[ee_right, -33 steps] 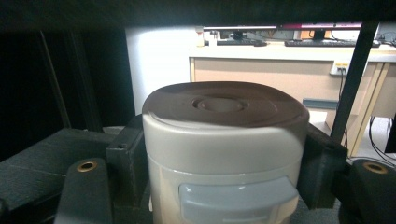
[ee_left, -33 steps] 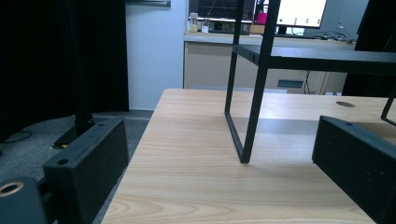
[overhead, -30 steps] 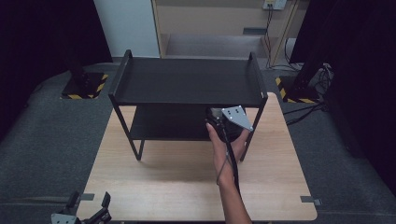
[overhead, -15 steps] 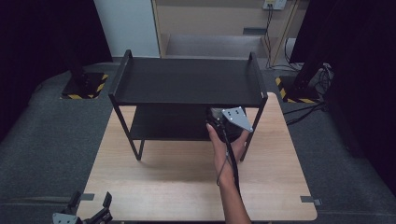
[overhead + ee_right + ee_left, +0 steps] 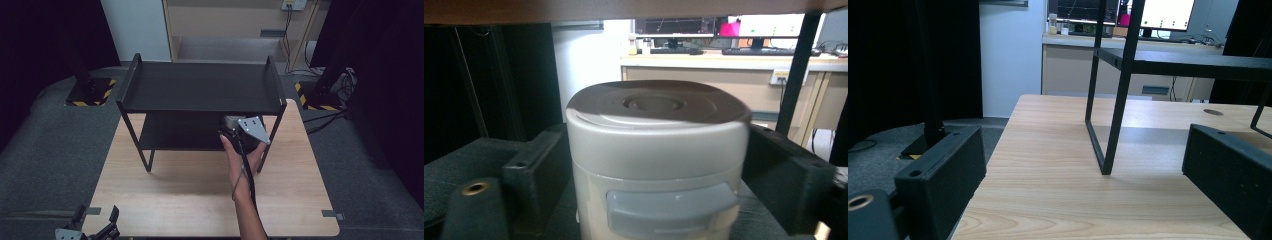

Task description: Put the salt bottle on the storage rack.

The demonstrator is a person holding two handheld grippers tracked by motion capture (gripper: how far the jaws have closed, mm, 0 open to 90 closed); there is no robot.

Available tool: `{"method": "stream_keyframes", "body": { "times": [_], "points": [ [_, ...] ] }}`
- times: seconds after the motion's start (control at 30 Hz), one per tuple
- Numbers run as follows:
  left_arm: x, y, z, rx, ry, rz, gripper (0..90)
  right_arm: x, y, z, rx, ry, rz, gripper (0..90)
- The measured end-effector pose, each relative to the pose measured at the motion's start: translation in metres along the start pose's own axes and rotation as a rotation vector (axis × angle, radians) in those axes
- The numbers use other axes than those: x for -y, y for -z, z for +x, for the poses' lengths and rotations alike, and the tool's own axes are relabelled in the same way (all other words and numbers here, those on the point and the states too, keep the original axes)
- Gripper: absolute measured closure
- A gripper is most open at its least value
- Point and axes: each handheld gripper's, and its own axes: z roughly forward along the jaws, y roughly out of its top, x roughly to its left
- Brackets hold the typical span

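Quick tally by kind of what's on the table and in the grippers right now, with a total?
Black two-tier shelf racks: 1
White lidded canisters, standing on the rack's lower shelf between the right gripper's jaws: 1
Grippers, counting the left gripper by the table's near corner: 2
Total: 4

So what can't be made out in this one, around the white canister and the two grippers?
- High view: white canister and the right gripper tip are hidden under the black shelf.
- Right gripper view: the canister's base is cut off by the bottom edge; its jaws have just been opening, and pad contact is unclear.
- High view: left gripper is cut off by the bottom edge.
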Motion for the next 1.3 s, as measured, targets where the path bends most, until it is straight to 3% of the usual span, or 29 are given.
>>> {"method": "stream_keyframes", "body": {
  "times": [0.57,0.93,1.3],
  "points": [
    [-0.001,0.001,-0.002,0.012,-0.006,0.001,2.8,0.007,0.026,0.013,0.027,0.022,-0.044,5.5],
    [-0.001,0.002,-0.003,0.016,-0.006,-0.005,2.8,0.025,0.066,0.011,-0.019,0.014,-0.077,3.3],
    [-0.001,0.001,-0.005,0.024,-0.013,0.001,2.8,0.051,0.107,0.005,-0.012,0.001,-0.062,2.8]
  ]
}}
